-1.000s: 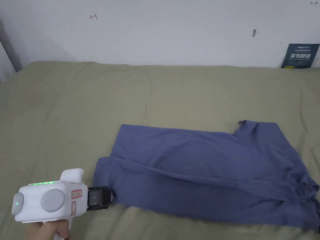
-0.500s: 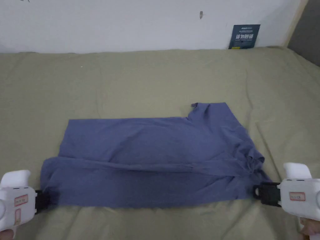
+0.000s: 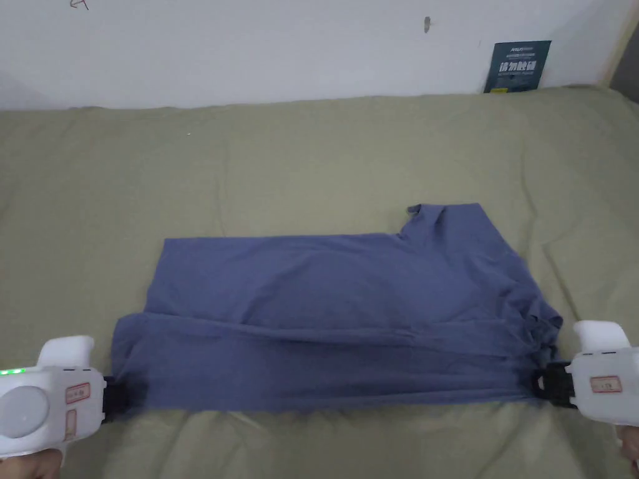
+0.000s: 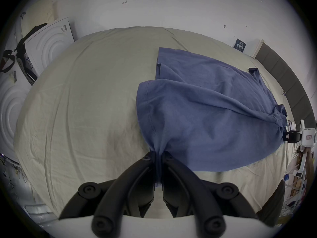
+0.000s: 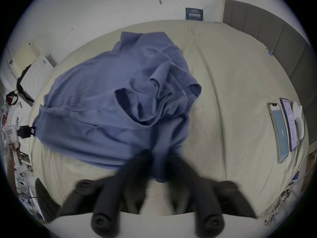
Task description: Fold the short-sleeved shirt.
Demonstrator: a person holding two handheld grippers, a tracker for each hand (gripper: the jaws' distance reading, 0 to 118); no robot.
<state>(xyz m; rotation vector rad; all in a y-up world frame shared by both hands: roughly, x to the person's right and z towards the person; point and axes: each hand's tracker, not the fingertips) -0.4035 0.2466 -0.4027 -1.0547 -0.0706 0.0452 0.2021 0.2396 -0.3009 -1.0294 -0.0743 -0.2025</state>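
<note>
Olive bed (image 3: 312, 156): blue shirt (image 3: 337, 312), long axis left-right (half-folded), near corners pinched by left gripper (image 3: 118, 399) and right gripper (image 3: 544, 385) fingers.

My left gripper (image 4: 158, 157) pinches the near corner of the blue shirt (image 4: 205, 114), jaws closed on a gathered fold. Far right, my other gripper (image 4: 289, 137) seems to grip the opposite end over the olive bedsheet (image 4: 85, 113).

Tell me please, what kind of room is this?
Probably a bedroom: a wide bed under an olive sheet against a white wall, a padded headboard at one end, two phones lying on the sheet.
</note>
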